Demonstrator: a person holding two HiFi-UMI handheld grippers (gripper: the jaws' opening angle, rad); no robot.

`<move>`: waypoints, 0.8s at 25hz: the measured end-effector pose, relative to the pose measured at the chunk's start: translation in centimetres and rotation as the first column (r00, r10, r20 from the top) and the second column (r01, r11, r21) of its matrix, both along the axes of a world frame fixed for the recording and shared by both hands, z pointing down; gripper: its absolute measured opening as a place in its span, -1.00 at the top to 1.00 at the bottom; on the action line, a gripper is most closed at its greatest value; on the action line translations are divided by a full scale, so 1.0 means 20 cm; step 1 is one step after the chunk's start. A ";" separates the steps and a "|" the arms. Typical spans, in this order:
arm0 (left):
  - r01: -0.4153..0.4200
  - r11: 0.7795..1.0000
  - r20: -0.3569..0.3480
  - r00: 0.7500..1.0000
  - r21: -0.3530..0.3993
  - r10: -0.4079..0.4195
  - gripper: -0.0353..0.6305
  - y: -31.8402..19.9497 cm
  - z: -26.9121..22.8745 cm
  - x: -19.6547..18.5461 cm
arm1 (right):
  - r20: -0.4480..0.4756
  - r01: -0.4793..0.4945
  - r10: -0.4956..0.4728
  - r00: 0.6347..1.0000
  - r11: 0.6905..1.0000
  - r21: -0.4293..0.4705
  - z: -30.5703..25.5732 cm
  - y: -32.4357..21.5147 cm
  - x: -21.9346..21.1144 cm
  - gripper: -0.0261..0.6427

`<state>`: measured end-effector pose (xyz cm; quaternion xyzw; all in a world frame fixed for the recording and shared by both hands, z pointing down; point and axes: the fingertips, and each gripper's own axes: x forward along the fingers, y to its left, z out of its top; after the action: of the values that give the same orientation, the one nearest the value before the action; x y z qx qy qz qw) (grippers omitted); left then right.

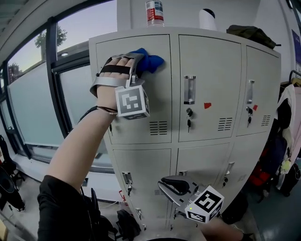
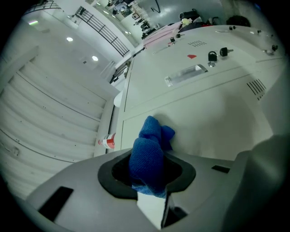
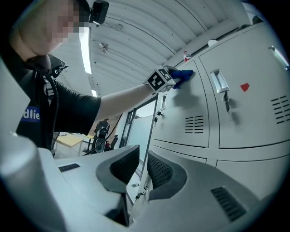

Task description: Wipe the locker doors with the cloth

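Head view: the left gripper (image 1: 140, 63), carrying its marker cube (image 1: 132, 101), is reaching up to the top-left door (image 1: 155, 106) of the lockers (image 1: 211, 155) and is holding a blue cloth (image 1: 150, 61) against that door near its upper right corner. A bottle (image 1: 154, 12) and a dark bag (image 1: 251, 34) are standing on the locker top, and a window (image 1: 33, 103) is showing to the left. The right gripper (image 1: 170, 186) is hanging low, in front of the lower doors, touching nothing. Left gripper view: the left gripper (image 2: 147, 170) is clamping the cloth (image 2: 150, 152) between its jaws; the bunched free end is lying against the pale door (image 2: 217, 122), just beside the door's edge, with the bottle (image 2: 107, 141) beyond the locker top and a handle (image 2: 186, 74) on the next door. Right gripper view: the right gripper (image 3: 142, 170) is showing only a narrow gap between its jaws, with nothing in it, and is pointing along the lockers (image 3: 253, 127). Farther off, the person's arm (image 3: 122, 97) is stretching to the left gripper (image 3: 174, 78), whose cloth (image 3: 185, 74) is meeting the upper door.
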<state>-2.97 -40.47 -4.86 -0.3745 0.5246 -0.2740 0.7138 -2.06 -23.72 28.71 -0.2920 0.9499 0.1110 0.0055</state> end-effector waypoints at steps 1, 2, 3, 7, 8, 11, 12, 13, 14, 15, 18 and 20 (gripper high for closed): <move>-0.010 1.000 0.008 1.000 0.004 0.010 0.53 0.01 0.00 0.05 | -0.001 -0.007 0.007 1.000 1.000 0.002 0.00 0.00 0.02 0.77; -0.022 1.000 0.014 1.000 0.004 0.022 0.54 0.01 0.00 0.10 | -0.001 -0.016 0.016 1.000 1.000 0.002 0.01 0.00 0.04 0.77; -0.035 0.999 0.018 0.999 0.003 0.035 0.54 0.01 0.00 0.15 | 0.001 -0.026 0.026 1.000 1.000 0.001 0.01 0.00 0.06 0.77; -0.069 0.998 0.020 0.997 0.008 0.069 0.54 0.03 0.00 0.29 | 0.016 -0.064 0.065 0.998 0.998 -0.020 0.04 -0.03 0.14 0.77; -0.079 0.997 0.020 0.997 0.006 0.078 0.54 0.03 0.01 0.31 | 0.017 -0.066 0.066 0.998 0.998 -0.021 0.04 -0.03 0.15 0.77; -0.111 0.994 0.033 0.993 -0.011 0.111 0.54 0.04 0.03 0.39 | 0.012 -0.061 0.061 0.998 0.998 -0.009 0.04 -0.02 0.15 0.77; -0.119 0.993 0.039 0.992 -0.013 0.119 0.53 0.05 0.04 0.40 | 0.011 -0.058 0.058 0.998 0.998 -0.006 0.04 -0.02 0.15 0.77; -0.129 0.992 0.042 0.991 -0.010 0.129 0.53 0.08 0.04 0.39 | 0.012 -0.056 0.056 0.998 0.998 -0.004 0.04 -0.02 0.14 0.77; -0.140 0.990 0.041 0.989 -0.001 0.140 0.53 0.11 0.04 0.38 | 0.011 -0.052 0.052 0.999 0.999 -0.004 0.04 -0.03 0.13 0.77; -0.150 0.989 0.035 0.988 0.010 0.150 0.53 0.14 0.04 0.35 | 0.008 -0.045 0.045 0.999 0.999 -0.004 0.04 -0.03 0.12 0.77; -0.153 0.988 0.018 0.988 0.038 0.152 0.54 0.23 0.01 0.21 | -0.003 -0.021 0.021 1.000 1.000 -0.015 0.06 -0.04 0.06 0.77; -0.132 0.990 0.004 0.991 0.046 0.132 0.53 0.26 -0.01 0.07 | -0.011 0.001 -0.001 1.000 1.000 -0.019 0.06 -0.03 0.01 0.77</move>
<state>-1.55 -35.19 -5.04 -0.3916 0.5047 -0.2140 0.7390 -1.83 -24.28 30.00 -0.2908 0.9511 0.1038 -0.0023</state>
